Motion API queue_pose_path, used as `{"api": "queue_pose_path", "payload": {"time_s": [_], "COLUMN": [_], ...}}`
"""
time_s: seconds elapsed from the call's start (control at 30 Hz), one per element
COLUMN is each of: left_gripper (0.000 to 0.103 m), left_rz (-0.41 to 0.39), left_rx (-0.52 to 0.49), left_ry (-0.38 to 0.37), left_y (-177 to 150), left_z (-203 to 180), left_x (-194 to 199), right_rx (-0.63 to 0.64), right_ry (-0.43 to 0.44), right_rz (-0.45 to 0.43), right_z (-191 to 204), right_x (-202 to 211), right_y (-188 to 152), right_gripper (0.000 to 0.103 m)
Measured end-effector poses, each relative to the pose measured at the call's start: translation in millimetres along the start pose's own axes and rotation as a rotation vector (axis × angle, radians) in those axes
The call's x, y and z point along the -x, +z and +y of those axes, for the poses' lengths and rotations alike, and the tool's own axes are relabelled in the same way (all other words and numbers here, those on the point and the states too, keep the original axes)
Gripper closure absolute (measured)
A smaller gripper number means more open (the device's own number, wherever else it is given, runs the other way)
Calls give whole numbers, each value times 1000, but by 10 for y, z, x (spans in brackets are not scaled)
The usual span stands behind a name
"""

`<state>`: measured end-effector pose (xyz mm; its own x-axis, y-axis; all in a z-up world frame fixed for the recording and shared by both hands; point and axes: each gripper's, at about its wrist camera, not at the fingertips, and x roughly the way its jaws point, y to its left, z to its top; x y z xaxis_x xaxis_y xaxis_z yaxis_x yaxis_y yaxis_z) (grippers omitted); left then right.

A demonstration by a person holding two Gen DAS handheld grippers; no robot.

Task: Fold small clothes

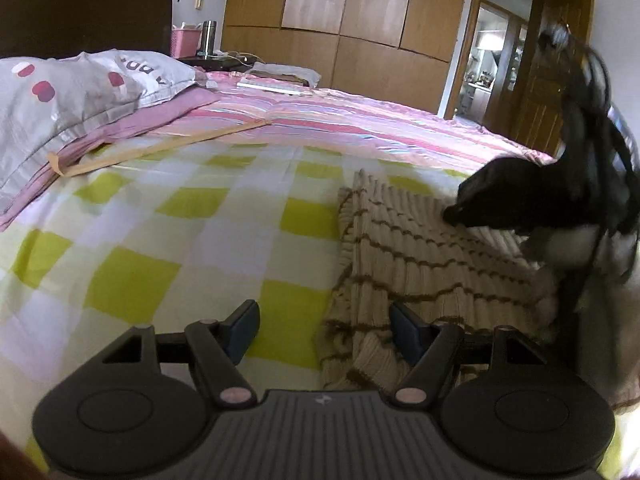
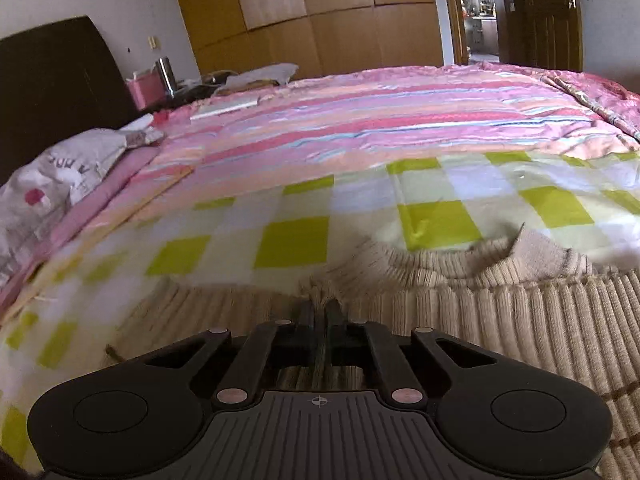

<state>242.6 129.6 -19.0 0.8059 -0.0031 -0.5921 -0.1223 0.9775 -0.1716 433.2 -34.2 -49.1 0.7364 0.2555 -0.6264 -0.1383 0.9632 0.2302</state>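
Lying across the near right part of the green-and-white checked bedsheet (image 1: pixel 168 240) is a beige ribbed knit sweater with thin brown stripes (image 1: pixel 420 256), spread partly flat with its edge bunched toward the left. Over that left edge hovers the left gripper (image 1: pixel 324 326), its jaws standing wide apart: the right-hand blue-padded finger sits over the knit, the other over bare sheet, and nothing is clamped between them. On the far side of the garment the right gripper (image 2: pixel 320 308) has its jaws nearly together on a pinch of the ribbed fabric, which puckers upward between the two dark fingers; from the left wrist view the same tool shows as a blurred black shape (image 1: pixel 516 196) pressing down onto the knit. Just past that pinch, the sweater's rounded neckline (image 2: pixel 516 256) stands up slightly, open toward the checked sheet. Farther back lies a pink striped quilt (image 2: pixel 360 120), and at the left a grey pillow with pink dots (image 1: pixel 72 88) rests against a dark headboard (image 2: pixel 52 68). Beyond the bed rise wooden wardrobe doors (image 1: pixel 360 20), with an open doorway (image 1: pixel 496 52) to their right.
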Motion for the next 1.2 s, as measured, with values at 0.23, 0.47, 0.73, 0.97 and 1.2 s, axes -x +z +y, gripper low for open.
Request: {"api": "queue_pose_path", "payload": {"time_s": [0.23,0.47,0.73,0.97,1.2], "left_gripper": [26,26,26,26,26], "left_rz": [5,1,-6,-6,-4], "left_rx": [-14,-11,-26,-27,-23], "left_ry": [9,12,15,13,8], "left_y": [-15,-24,-45,-47,-40], "left_z": [-20,-24,-40,-37,-30], "left_x": [1,-2,-5,-5,0], "right_rx": [-3,25,-2,49,-14], "right_ry": [39,-212,-316,-350,-367], "right_rz": [-42,-95,-25,-28,-56], "right_z": [-220,-1068,-1495,-1479,-1534], "right_x": [485,979,845,709,617], "right_y": [87,-8,-196,-131,-50], "right_gripper": [90,86,72,81,86]}}
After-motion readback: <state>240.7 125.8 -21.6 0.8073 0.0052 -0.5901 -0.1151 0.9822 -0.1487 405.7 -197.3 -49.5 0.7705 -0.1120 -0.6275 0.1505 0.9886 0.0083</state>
